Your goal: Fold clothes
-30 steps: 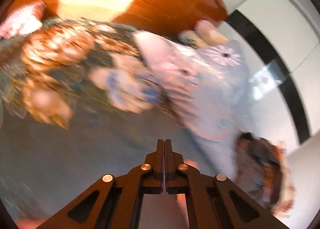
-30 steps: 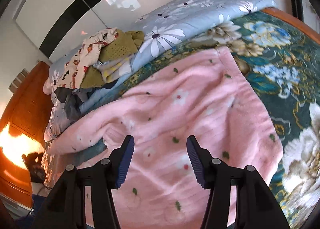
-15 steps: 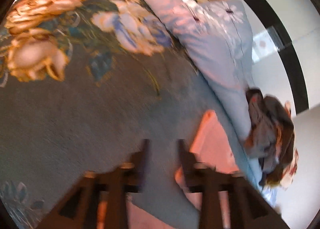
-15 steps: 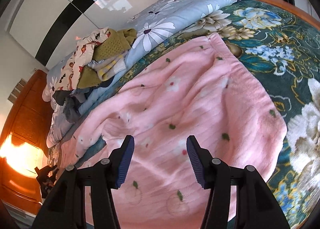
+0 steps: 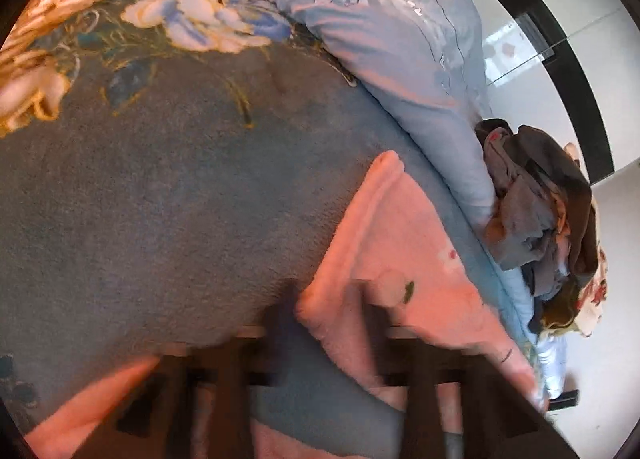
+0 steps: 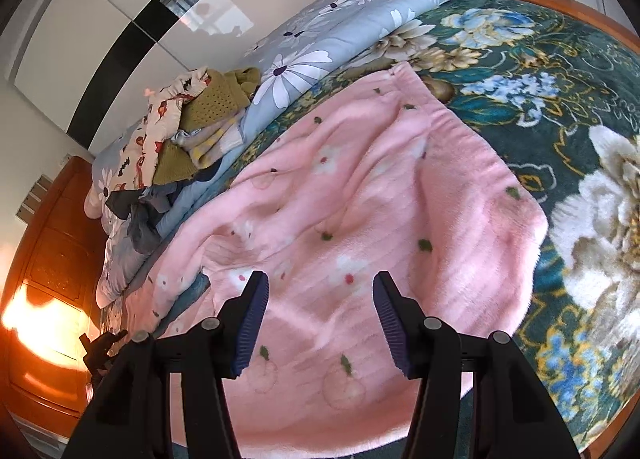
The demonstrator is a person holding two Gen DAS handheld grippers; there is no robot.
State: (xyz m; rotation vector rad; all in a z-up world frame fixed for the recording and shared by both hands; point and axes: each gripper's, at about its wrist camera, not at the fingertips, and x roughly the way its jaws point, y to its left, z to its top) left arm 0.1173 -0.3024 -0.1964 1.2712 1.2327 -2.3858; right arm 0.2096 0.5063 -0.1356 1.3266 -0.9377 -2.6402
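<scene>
A pink fleece garment (image 6: 360, 219) with small flower and fruit prints lies spread on the bed. My right gripper (image 6: 320, 291) hovers open above its near part, with nothing between the blue pads (image 6: 250, 323). In the left wrist view a folded edge of the pink garment (image 5: 384, 243) runs up from the bottom. My left gripper (image 5: 328, 303) is blurred by motion. Its fingers stand apart on either side of that edge, open.
A dark green floral blanket (image 6: 560, 107) covers the bed. A grey-blue daisy quilt (image 6: 340, 31) lies along the far side with a pile of loose clothes (image 6: 192, 131) on it. A wooden headboard (image 6: 44, 267) stands at the left, white wardrobe doors (image 6: 120, 11) behind.
My left gripper went from shut to open and swung down to the pink garment's edge. My right gripper stayed open and shifted a little over the garment.
</scene>
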